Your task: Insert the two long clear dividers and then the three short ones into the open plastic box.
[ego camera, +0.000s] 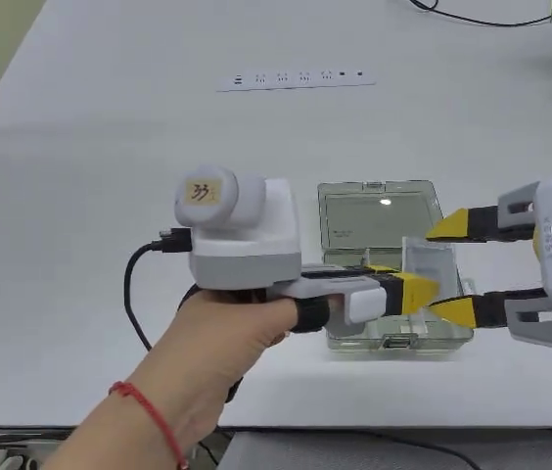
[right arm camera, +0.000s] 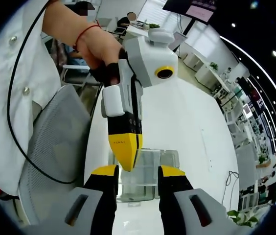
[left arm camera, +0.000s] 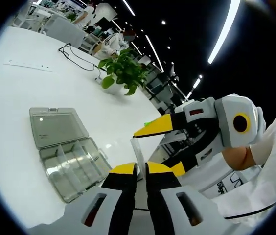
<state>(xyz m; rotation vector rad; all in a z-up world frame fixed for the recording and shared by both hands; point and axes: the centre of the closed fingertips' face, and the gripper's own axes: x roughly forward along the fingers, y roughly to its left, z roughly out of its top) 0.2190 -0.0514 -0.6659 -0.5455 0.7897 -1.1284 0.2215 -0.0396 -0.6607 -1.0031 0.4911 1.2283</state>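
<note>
The tabletop (ego camera: 90, 176) is plain white; the plastic box (ego camera: 379, 211) is a smoky, see-through grey; the divider (ego camera: 440, 257) looks colourless and clear, though it is hard to make out against the box; the left gripper (ego camera: 423, 290) has a white and pale grey body, with black jaws tipped yellow; the right gripper (ego camera: 433, 269) is coloured the same; a tan label (ego camera: 201, 192) carries a dark mark; the cable (ego camera: 144, 253) is black; the wrist cord (ego camera: 149, 411) is red; the plant (left arm camera: 123, 72) is green.
</note>
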